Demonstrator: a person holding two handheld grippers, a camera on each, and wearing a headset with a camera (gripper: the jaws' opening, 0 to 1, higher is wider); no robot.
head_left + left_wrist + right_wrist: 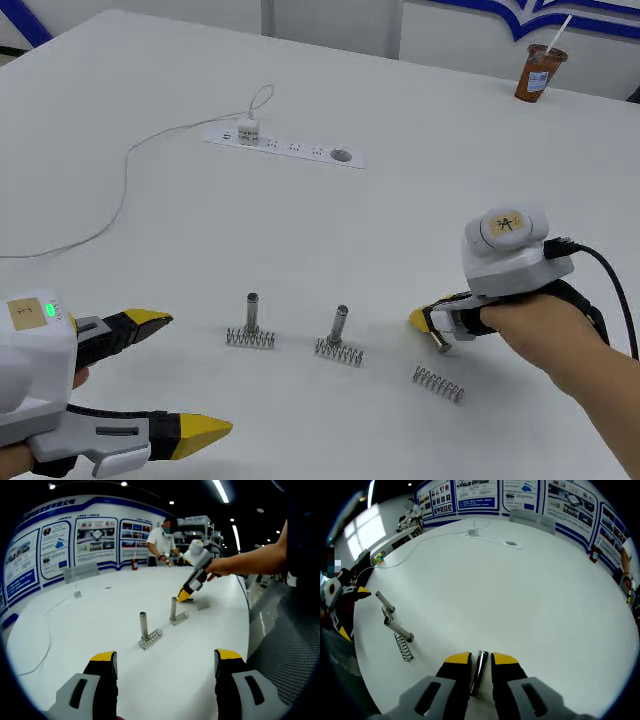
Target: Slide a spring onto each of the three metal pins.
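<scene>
Yellow rubber tips cap the two black jaws of the left claw [185,375], nearest the person at the lower left of the head view. Its jaws are spread wide with nothing between them.

Beyond it, on the smooth white counter [400,220], two short cylinders of dull grey metal stand upright side by side: the left pin [252,311] and the middle pin [340,324]. Each has one coiled wire spring lying on its side at its foot, the first spring [250,338] by the left pin and the second spring [339,352] by the middle one. None of them is threaded on.

To the right, a third spring [438,384] lies loose on the counter just beside the right claw [428,325]. That claw is clenched on the third pin [480,672], whose shaft runs lengthwise between the yellow tips in the right gripper view.

Farther back lies one long, flat white power strip [285,146] with a small white adapter [247,130] plugged in and a thin grey cable [120,190] curving off to the left. At the far right corner stands one clear plastic cup [538,72] of brown drink with a straw.
</scene>
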